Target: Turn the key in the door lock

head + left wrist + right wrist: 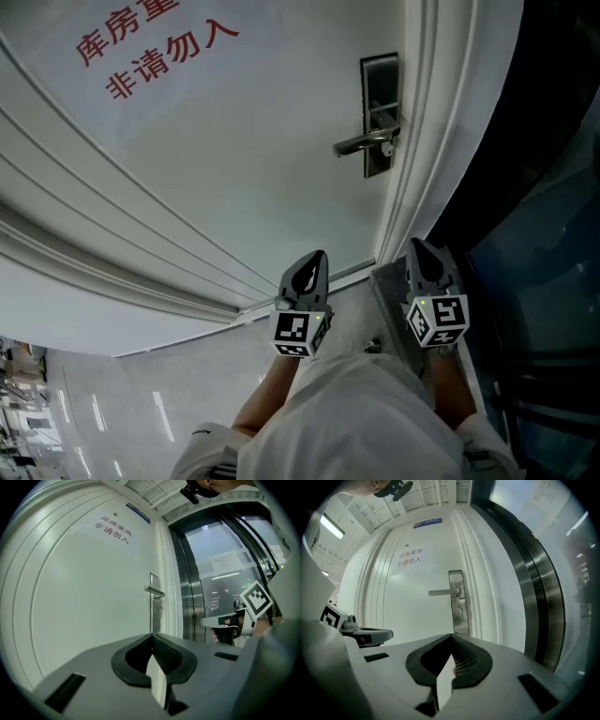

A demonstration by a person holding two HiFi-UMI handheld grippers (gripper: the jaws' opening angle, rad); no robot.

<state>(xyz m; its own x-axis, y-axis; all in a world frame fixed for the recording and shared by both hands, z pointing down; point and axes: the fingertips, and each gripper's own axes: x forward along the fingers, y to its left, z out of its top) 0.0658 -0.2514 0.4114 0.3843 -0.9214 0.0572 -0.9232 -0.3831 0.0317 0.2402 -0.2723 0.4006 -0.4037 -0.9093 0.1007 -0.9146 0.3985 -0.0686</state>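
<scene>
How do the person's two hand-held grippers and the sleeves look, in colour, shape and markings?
The left hand-held gripper and the right hand-held gripper have grey bodies that taper to a point. Each bears a white cube with black square markers. Inside the jaws, the pads are dark and ribbed. The person wears white sleeves.

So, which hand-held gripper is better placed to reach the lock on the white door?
Probably the right hand-held gripper: the silver metal lock plate sits straight ahead of its shut, empty jaws and looks larger than in the left gripper view.
</scene>
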